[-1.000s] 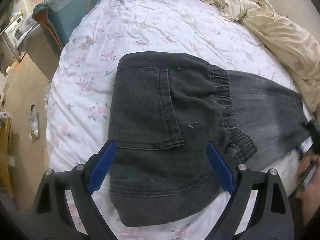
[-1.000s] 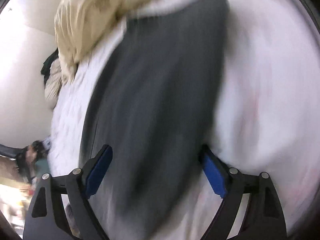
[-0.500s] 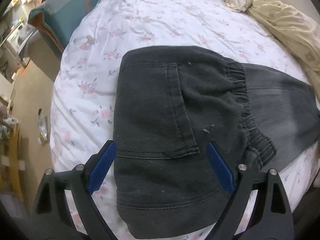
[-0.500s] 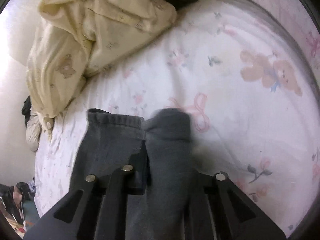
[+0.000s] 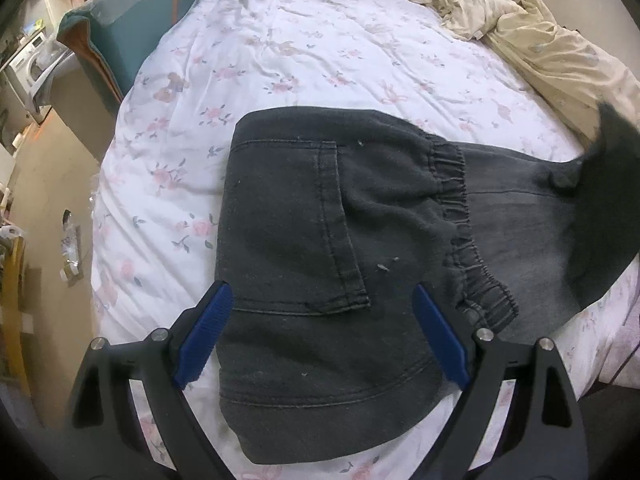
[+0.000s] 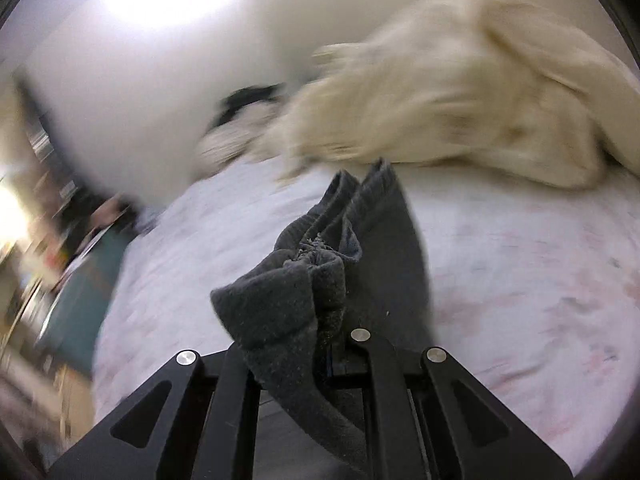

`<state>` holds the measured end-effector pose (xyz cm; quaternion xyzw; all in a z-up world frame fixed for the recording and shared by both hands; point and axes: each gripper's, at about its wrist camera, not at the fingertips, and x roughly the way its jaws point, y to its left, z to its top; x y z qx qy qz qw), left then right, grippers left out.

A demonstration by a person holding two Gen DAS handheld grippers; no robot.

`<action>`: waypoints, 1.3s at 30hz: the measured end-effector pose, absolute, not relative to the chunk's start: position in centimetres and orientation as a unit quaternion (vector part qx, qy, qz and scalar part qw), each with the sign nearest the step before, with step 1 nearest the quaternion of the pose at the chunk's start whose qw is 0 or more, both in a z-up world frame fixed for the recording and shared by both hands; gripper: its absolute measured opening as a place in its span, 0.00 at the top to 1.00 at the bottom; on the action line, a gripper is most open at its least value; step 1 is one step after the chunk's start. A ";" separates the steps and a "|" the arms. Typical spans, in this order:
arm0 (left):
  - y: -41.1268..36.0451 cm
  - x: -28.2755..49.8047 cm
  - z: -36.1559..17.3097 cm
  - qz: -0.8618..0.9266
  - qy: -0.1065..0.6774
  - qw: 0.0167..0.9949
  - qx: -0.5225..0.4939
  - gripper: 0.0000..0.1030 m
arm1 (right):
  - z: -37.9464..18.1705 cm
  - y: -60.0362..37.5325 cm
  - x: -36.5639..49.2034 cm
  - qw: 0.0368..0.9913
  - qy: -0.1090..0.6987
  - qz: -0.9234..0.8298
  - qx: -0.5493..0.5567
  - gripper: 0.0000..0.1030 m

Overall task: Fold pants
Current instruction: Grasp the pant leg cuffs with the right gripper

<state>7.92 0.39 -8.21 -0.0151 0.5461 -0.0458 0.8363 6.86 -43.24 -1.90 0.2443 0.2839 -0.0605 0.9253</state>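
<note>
A bed (image 5: pixel 320 52) with a white floral sheet fills most of the left wrist view, and a rumpled cream blanket (image 5: pixel 560 52) is heaped along its far right edge. A teal upholstered piece (image 5: pixel 132 36) stands against the bed's left side, beside bare floor.

The dark grey pants (image 5: pixel 332 248) lie flat on the near part of the bed. Their long axis runs left to right in the left wrist view: the seat, with a stitched back pocket (image 5: pixel 288 224), lies at the left and near edge, the gathered elastic waistband (image 5: pixel 460 216) crosses the middle, and lighter grey leg fabric stretches away to the right. At the far right the leg end rises off the sheet as a dark, blurred flap.

The left hand-held gripper (image 5: pixel 320 340) hovers over the seat with its blue pads (image 5: pixel 204 332) spread wide, one at each side of the pocket's lower edge, gripping nothing.

In the right wrist view, which is motion-blurred, the right hand-held gripper (image 6: pixel 320 344) is pressed together on the bunched leg cuffs (image 6: pixel 300 292), pinching them clear of the sheet, with the cloth trailing away toward the cream blanket.
</note>
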 end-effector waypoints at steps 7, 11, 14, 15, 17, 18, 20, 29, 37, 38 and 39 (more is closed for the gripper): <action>0.9 7.5 -7.7 -0.045 0.544 0.837 -0.026 0.13 | -6.0 -26.8 5.1 0.926 0.330 0.089 0.162 0.91; 1.1 7.2 -8.2 -0.048 0.555 0.830 -0.028 0.13 | -12.8 -23.9 3.9 0.890 0.405 0.113 0.174 0.91; 1.1 7.1 -8.4 -0.050 0.561 0.826 -0.029 0.13 | -14.4 -24.1 3.4 0.884 0.430 0.106 0.151 0.90; 1.0 7.1 -8.3 -0.052 0.562 0.825 -0.032 0.13 | -14.4 -24.3 3.4 0.883 0.434 0.105 0.142 0.87; 0.9 7.1 -8.2 -0.056 0.561 0.825 -0.034 0.13 | -14.3 -24.6 3.4 0.878 0.450 0.104 0.128 0.84; 0.8 7.1 -8.1 -0.057 0.560 0.826 -0.035 0.13 | -14.4 -24.7 3.3 0.869 0.468 0.110 0.121 0.77; 0.6 7.2 -7.9 -0.062 0.558 0.827 -0.036 0.13 | -14.1 -24.4 3.0 0.850 0.500 0.123 0.111 0.66; 0.7 7.9 -7.6 -0.076 0.570 0.817 -0.047 0.13 | -8.7 -26.4 0.7 0.831 0.498 0.197 0.151 0.34; -3.9 14.2 -7.9 -0.089 0.605 0.791 -0.013 0.13 | -13.8 -25.5 3.5 0.804 0.539 0.140 0.209 0.34; -4.5 15.0 -8.3 -0.090 0.612 0.785 -0.011 0.13 | -14.2 -24.9 3.7 0.809 0.538 0.138 0.193 0.36; -5.3 15.9 -9.0 -0.096 0.623 0.776 -0.013 0.13 | -14.4 -24.4 3.8 0.818 0.532 0.139 0.171 0.52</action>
